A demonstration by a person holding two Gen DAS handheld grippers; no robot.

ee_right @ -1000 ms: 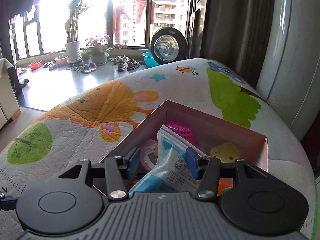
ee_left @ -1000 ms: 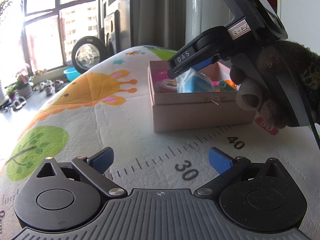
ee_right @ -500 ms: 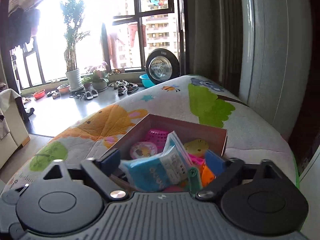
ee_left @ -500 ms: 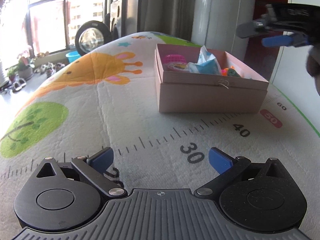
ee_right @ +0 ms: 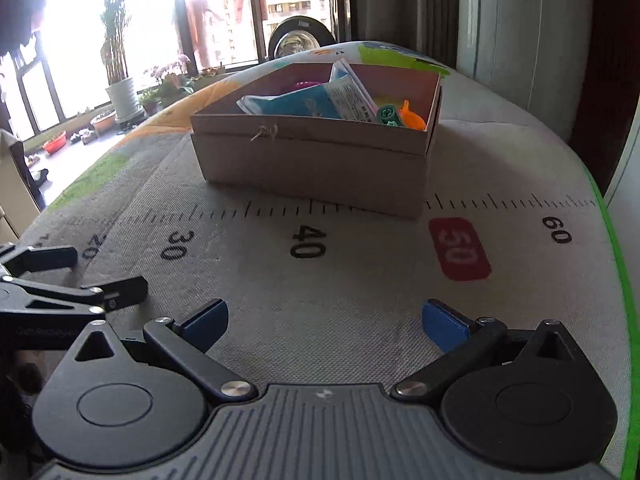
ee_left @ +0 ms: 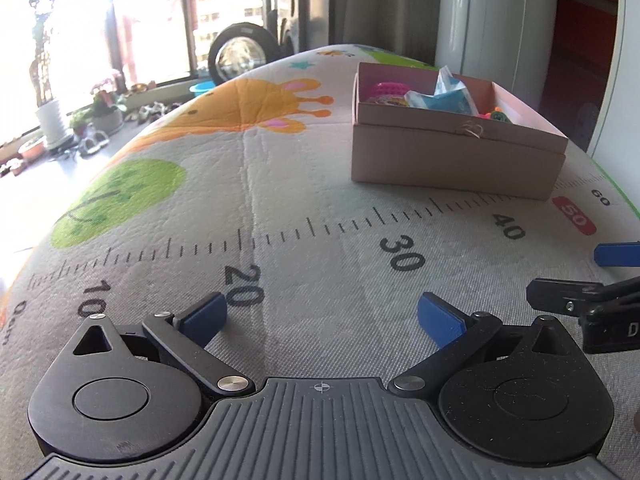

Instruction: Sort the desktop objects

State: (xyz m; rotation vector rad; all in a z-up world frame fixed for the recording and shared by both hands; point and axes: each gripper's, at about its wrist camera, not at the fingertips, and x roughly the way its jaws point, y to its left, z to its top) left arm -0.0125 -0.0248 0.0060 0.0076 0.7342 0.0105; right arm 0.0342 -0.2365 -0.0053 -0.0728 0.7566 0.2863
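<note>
Both grippers are hovering low over the mat (ee_left: 280, 184), nothing btwn pads. Right gripper (ee_right: 325, 320) is standing spread wide, empty; its jaws have just been opening, the blue packet (ee_right: 304, 100) now lying inside the pink box (ee_right: 316, 160). Left gripper (ee_left: 322, 318) is likewise gaping, empty. From right gripper, box is sitting at 12 o'clock, well apart; from left, approx 1 o'clock, farther. Box's long axis is running across right view. Right hand is nearer. No loose items showing on mat; sorting is looking near complete.
</note>
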